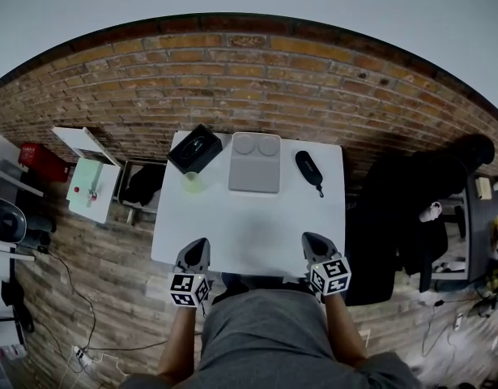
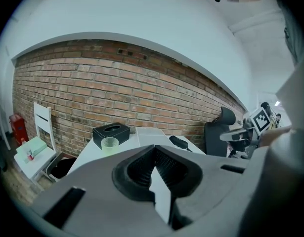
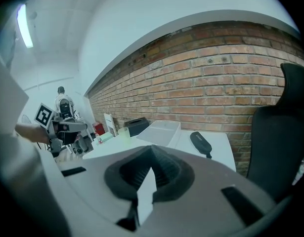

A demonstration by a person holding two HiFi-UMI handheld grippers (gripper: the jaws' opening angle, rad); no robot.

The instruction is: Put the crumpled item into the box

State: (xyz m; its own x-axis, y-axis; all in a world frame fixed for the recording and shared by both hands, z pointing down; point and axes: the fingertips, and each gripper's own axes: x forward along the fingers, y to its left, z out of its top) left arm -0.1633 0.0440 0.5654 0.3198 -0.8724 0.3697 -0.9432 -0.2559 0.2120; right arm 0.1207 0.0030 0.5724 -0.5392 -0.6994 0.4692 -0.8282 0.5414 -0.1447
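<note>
A white table (image 1: 257, 225) carries a black tissue box (image 1: 195, 149) at its far left and a pale green cup (image 1: 194, 181) just in front of it. A shallow grey lidded box (image 1: 255, 163) sits at the far middle, with a black oblong case (image 1: 308, 168) to its right. I can make out no crumpled item in any view. My left gripper (image 1: 198, 245) and right gripper (image 1: 312, 241) rest at the table's near edge, both shut and empty. The left gripper view shows the left gripper (image 2: 154, 154) with its jaws meeting at their tips, and so does the right gripper (image 3: 152, 154).
A white side stand (image 1: 91, 177) holding small items and a dark bin (image 1: 143, 185) stand left of the table. A black office chair (image 1: 394, 209) stands to its right. A red crate (image 1: 42, 162) is at the far left. A brick wall runs behind the table.
</note>
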